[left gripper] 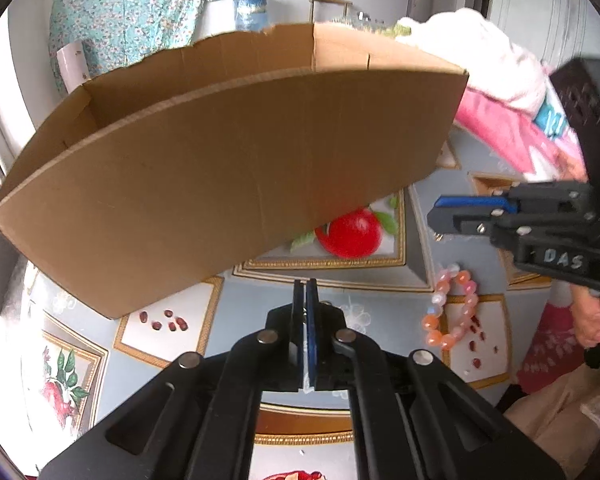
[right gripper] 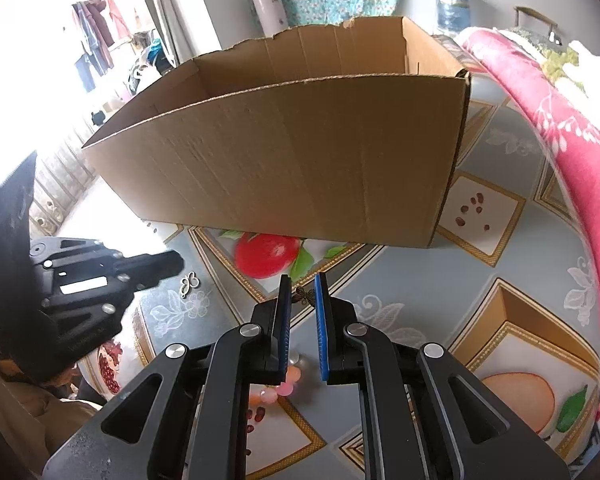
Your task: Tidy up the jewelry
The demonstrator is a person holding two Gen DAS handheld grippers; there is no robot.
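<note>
An open cardboard box (left gripper: 220, 160) (right gripper: 300, 160) stands on the fruit-print tablecloth (right gripper: 400, 272), just beyond both grippers. My right gripper (right gripper: 303, 294) (left gripper: 434, 216) is shut on a small bronze butterfly charm (right gripper: 305, 295), pinched between its blue pads above the cloth. My left gripper (left gripper: 305, 292) (right gripper: 176, 265) is shut, and I see nothing between its pads. A silver pendant (right gripper: 190, 282) lies on the cloth right at its tip. A bracelet of orange, pink and white beads (left gripper: 454, 312) (right gripper: 284, 388) lies on the cloth under the right gripper.
A pink floral blanket (right gripper: 560, 120) (left gripper: 512, 132) is heaped along the right side of the table. A person's hand (left gripper: 592, 320) holds the right gripper. A teal flowered cloth (left gripper: 128, 12) hangs on the wall behind the box.
</note>
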